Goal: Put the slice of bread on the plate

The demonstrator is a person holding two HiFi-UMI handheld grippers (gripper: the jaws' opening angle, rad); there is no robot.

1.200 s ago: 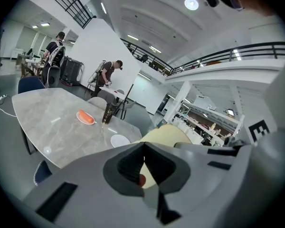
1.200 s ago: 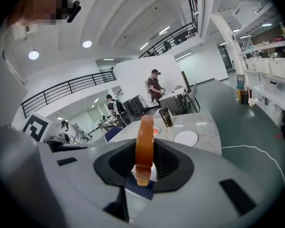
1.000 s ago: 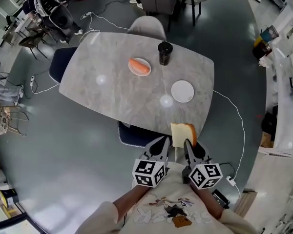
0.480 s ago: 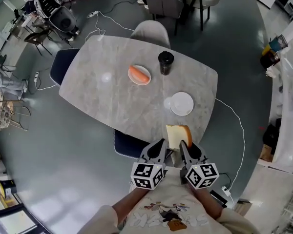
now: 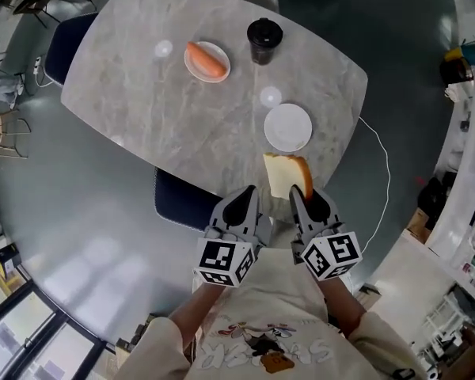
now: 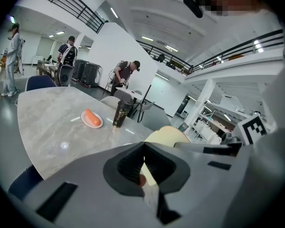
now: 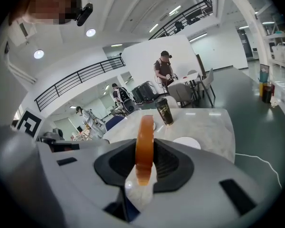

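Grey marble-look oval table (image 5: 142, 109), far edge cut off at the frame top. Dark blue chair (image 5: 182, 200) mostly hidden under the near edge. Empty round white plate (image 5: 288, 127) sits near that edge. Pale slice of bread with a brown crust (image 5: 285, 174) is held upright in the air just short of the plate, not touching it. Right gripper (image 5: 299, 200) is clamped on it, the lower part buried between the jaws. Left gripper (image 5: 245, 200) is alongside, jaws together, holding nothing. Farther back are a black cup (image 5: 264, 39) and a small plate with orange oblong food (image 5: 207, 60), which is too small to identify.
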